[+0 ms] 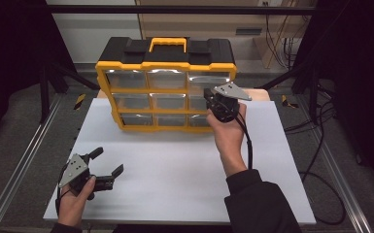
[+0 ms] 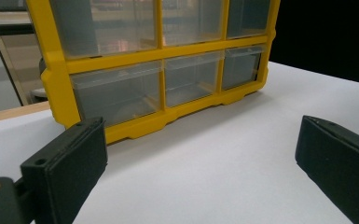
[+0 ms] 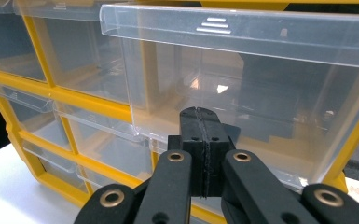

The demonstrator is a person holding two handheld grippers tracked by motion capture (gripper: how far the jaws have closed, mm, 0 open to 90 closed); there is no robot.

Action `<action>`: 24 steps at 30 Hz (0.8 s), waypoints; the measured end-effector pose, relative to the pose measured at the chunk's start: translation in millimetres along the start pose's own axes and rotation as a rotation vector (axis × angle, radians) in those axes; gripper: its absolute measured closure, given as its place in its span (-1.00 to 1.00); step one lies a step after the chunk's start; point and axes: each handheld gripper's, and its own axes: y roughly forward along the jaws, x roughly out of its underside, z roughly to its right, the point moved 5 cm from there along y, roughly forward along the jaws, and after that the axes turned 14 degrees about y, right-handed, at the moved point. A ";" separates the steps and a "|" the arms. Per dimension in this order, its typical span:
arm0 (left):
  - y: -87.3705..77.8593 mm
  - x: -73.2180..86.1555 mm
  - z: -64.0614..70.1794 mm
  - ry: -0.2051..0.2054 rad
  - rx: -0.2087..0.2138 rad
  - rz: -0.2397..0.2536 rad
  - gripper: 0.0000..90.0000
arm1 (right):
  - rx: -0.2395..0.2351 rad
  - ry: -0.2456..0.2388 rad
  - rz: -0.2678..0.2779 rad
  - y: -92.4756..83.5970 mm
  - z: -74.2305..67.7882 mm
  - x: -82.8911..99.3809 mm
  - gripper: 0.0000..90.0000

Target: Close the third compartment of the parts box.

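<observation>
A yellow and black organiser (image 1: 166,65) with clear drawers stands upright at the back of the white table (image 1: 175,165). My right gripper (image 1: 208,94) is up against its right column. In the right gripper view the right gripper (image 3: 200,115) is shut, its tips touching the front of the top right drawer (image 3: 261,84), which stands out a little from the frame. I see nothing between its jaws. My left gripper (image 1: 108,161) rests low at the table's front left, open and holding nothing. In the left gripper view the left gripper (image 2: 200,140) faces the organiser's bottom row (image 2: 168,84).
A black cable (image 1: 248,145) runs from the right gripper along the forearm. Metal rails (image 1: 24,155) flank the table, and more cables (image 1: 320,141) lie on the floor at the right. Bare white surface lies between the two hands.
</observation>
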 end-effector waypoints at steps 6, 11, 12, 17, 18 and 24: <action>0.0 0.0 0.1 0.001 0.001 0.000 -0.96 | 0.004 -0.001 0.005 1.3 0.0 0.2 1.00; 0.1 0.0 -0.2 0.002 -0.001 0.000 -0.96 | 0.005 0.000 0.003 2.2 -0.4 0.7 1.00; 0.1 -0.1 -0.2 0.001 0.000 0.000 -0.96 | 0.004 -0.001 0.003 2.2 -0.4 0.7 1.00; -0.1 -0.1 -0.3 0.002 -0.001 0.000 -0.96 | 0.005 0.001 0.004 2.3 -0.6 0.8 1.00; -0.1 -0.1 -0.2 0.001 0.000 0.001 -0.96 | 0.005 0.001 0.004 2.4 -0.6 0.9 1.00; -0.1 -0.2 -0.2 0.002 0.000 0.000 -0.96 | 0.004 0.005 0.006 2.5 -0.4 0.4 1.00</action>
